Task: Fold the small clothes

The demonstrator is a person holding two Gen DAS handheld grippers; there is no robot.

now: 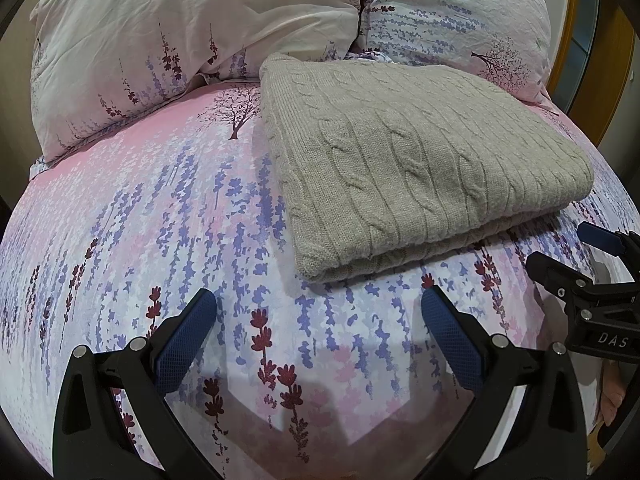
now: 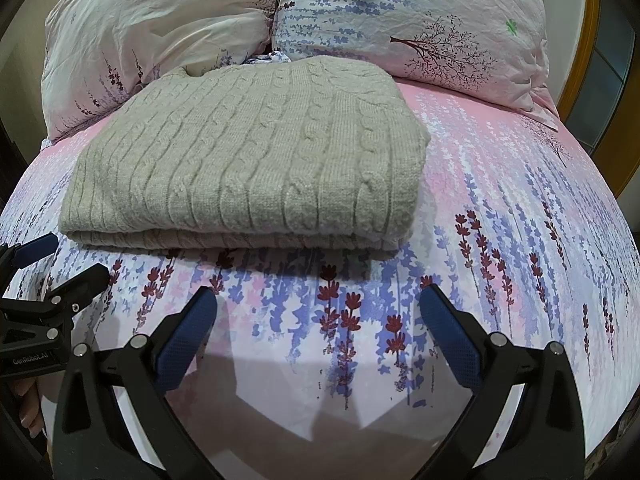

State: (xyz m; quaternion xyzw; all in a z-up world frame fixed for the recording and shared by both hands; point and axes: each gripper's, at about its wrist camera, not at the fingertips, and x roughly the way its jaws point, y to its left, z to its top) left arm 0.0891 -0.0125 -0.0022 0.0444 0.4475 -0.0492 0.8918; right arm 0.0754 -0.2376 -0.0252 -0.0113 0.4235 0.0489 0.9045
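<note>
A beige cable-knit sweater (image 1: 416, 160) (image 2: 248, 156) lies folded into a thick rectangle on the flowered bed sheet (image 1: 140, 220) (image 2: 500, 200). My left gripper (image 1: 318, 304) is open over the sheet, just short of the sweater's near left corner, with nothing between its blue pads. My right gripper (image 2: 318, 304) is open too, a little in front of the sweater's near folded edge, and holds nothing. Each gripper shows at the edge of the other's view: the right gripper (image 1: 564, 256) and the left gripper (image 2: 56, 260), both with fingers apart.
Two flowered pillows (image 1: 180, 40) (image 1: 460, 16) lean at the head of the bed, right behind the sweater. A wooden frame (image 1: 600, 80) stands past the bed's right side. A person's hand (image 1: 612, 396) shows at the right edge.
</note>
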